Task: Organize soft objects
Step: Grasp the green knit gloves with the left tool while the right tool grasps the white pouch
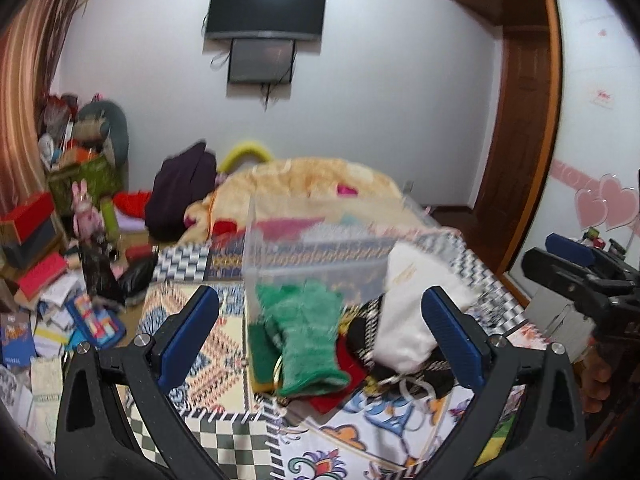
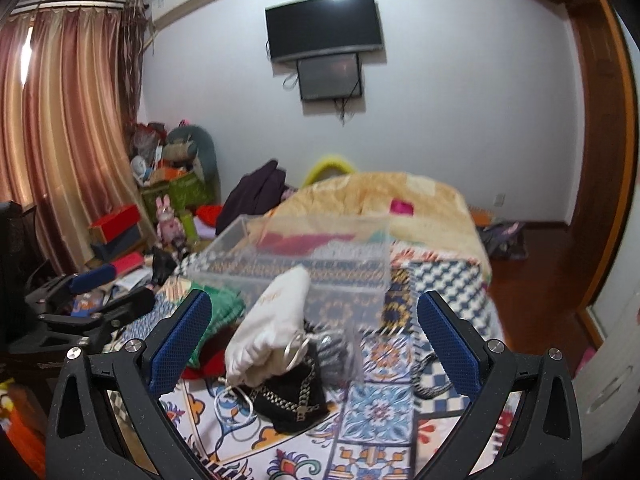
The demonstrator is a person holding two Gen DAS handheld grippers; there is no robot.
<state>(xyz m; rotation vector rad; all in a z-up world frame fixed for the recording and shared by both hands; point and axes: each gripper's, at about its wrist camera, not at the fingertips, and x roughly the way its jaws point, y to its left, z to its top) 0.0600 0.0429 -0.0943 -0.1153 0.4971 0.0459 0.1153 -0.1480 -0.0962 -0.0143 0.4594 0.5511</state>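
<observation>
A pile of soft things lies on the patterned bedspread (image 1: 192,344) in front of a clear plastic box (image 1: 320,256). It holds a green glove (image 1: 308,336), a white drawstring pouch (image 1: 412,312), a black chain-strap bag (image 2: 292,392) and red cloth (image 1: 340,396). My left gripper (image 1: 320,336) is open and empty, its fingers either side of the glove and pouch. My right gripper (image 2: 316,340) is open and empty above the pouch (image 2: 272,328) and black bag. The glove (image 2: 220,308) shows at its left. The box (image 2: 304,256) stands just beyond.
A beige quilt (image 2: 400,196) is heaped at the bed's far end. Books, boxes and a pink plush rabbit (image 1: 84,212) clutter the floor on the left. A wardrobe (image 1: 596,120) stands on the right, with wooden floor (image 2: 532,276) beside the bed.
</observation>
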